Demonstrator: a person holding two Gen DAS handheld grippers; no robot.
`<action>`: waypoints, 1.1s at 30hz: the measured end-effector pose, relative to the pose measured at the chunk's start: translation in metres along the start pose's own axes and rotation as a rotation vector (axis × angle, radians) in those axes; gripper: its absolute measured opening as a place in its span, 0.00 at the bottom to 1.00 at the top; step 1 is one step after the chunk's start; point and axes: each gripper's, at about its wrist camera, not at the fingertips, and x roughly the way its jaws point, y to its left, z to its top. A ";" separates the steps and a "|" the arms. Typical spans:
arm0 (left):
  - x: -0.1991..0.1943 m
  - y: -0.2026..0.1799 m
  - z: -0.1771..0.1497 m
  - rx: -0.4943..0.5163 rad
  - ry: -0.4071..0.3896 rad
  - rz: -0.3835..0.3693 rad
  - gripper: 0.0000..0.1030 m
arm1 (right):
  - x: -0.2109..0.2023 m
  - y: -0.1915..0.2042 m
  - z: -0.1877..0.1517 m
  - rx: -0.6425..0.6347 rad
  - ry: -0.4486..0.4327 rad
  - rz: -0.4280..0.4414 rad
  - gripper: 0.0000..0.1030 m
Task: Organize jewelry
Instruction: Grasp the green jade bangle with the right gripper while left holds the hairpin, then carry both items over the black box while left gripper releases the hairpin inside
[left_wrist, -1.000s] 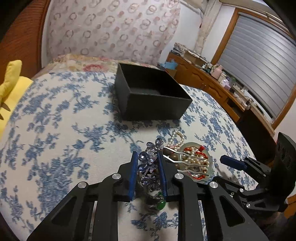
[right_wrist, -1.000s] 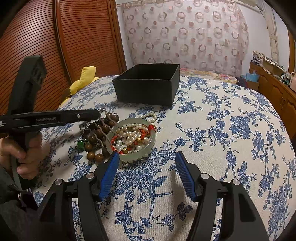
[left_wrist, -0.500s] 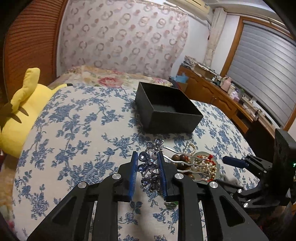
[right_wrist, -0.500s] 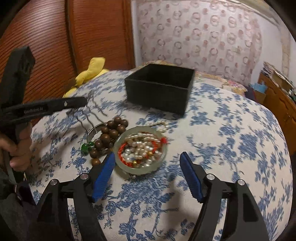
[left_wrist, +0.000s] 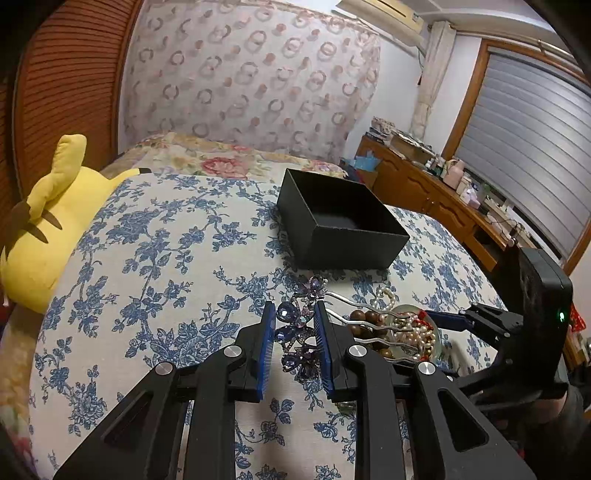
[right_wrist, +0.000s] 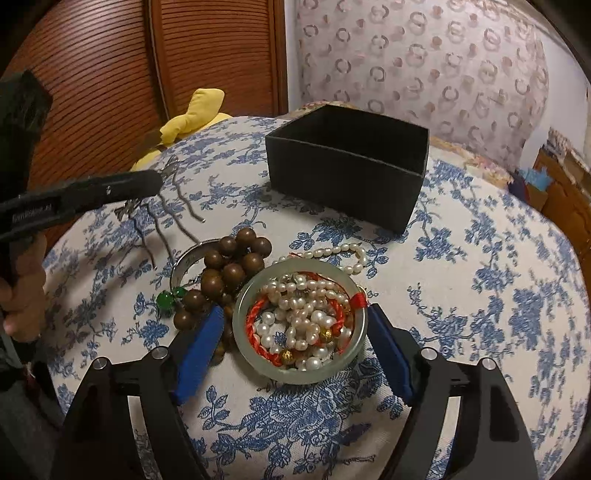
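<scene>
Your left tool (left_wrist: 294, 341) grips the purple jewelled hairpin (left_wrist: 301, 334), black box (left_wrist: 341, 221) ahead awaiting the drop, while your right tool (right_wrist: 295, 345), jaws opening, straddles the untouched jade bangle (right_wrist: 301, 326) of pearls.

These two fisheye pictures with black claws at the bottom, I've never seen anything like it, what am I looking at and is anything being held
Each picture comes from a camera mounted on a hand-held two-finger gripper, looking along its fingers. A person holds one in each hand.

In the left wrist view, the left gripper is clamped on a purple jewelled hair comb, lifted off the bed.

In the right wrist view, the right gripper holds nothing; its jaws are opening on either side of a pale green bangle.

On the blue floral bedspread lie pearls, a red cord, brown wooden beads and an open black box. A yellow plush toy sits at the edge.
</scene>
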 end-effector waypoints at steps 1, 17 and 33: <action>0.000 0.000 0.000 0.000 0.001 -0.001 0.19 | 0.001 -0.001 0.000 0.006 -0.001 0.007 0.77; 0.000 -0.005 0.012 0.022 -0.027 0.011 0.19 | -0.046 -0.016 0.025 -0.015 -0.130 -0.032 0.72; 0.026 -0.010 0.068 0.075 -0.059 0.037 0.19 | -0.055 -0.051 0.090 -0.051 -0.229 -0.113 0.72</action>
